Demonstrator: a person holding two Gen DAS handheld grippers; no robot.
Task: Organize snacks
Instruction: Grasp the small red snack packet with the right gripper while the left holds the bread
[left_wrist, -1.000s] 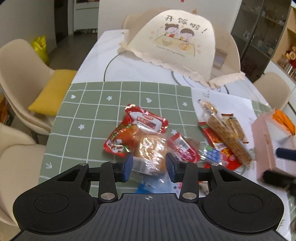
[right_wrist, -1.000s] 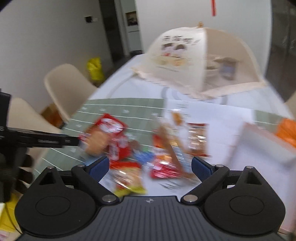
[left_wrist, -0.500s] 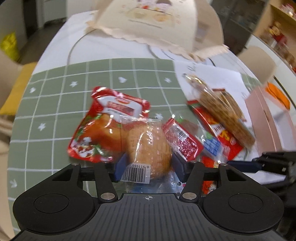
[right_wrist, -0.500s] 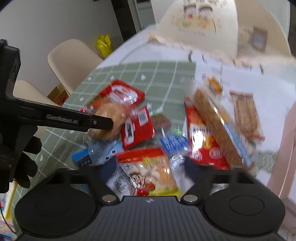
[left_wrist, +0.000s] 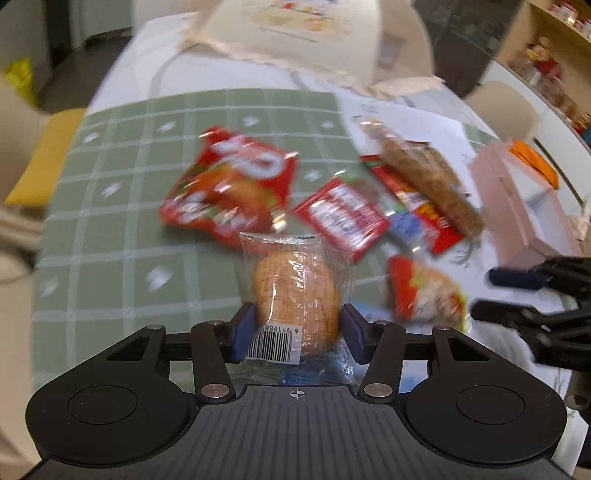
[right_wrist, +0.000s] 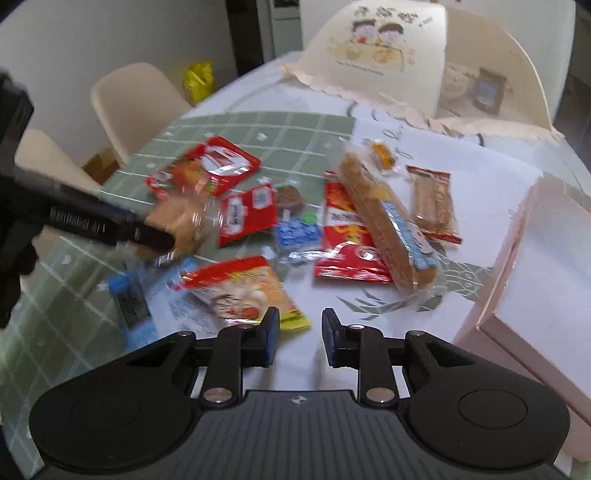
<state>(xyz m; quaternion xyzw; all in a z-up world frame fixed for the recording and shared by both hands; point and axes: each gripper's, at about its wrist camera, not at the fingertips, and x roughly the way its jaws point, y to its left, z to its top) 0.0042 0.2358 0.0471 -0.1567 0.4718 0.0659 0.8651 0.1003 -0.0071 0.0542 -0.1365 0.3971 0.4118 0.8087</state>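
A round golden bun in a clear plastic wrapper with a barcode label (left_wrist: 295, 295) sits clamped between the blue pads of the left gripper (left_wrist: 297, 328), lifted just above the green checked tablecloth (left_wrist: 122, 236) near a blurred red snack bag (left_wrist: 229, 188). Right of the bun, the right gripper (right_wrist: 300, 341), its jaws lately narrowed to a slim gap, grips nothing beside a red-and-yellow snack packet (right_wrist: 243, 286). A pale pink box (right_wrist: 535, 266) stands farther right, cut off by the frame.
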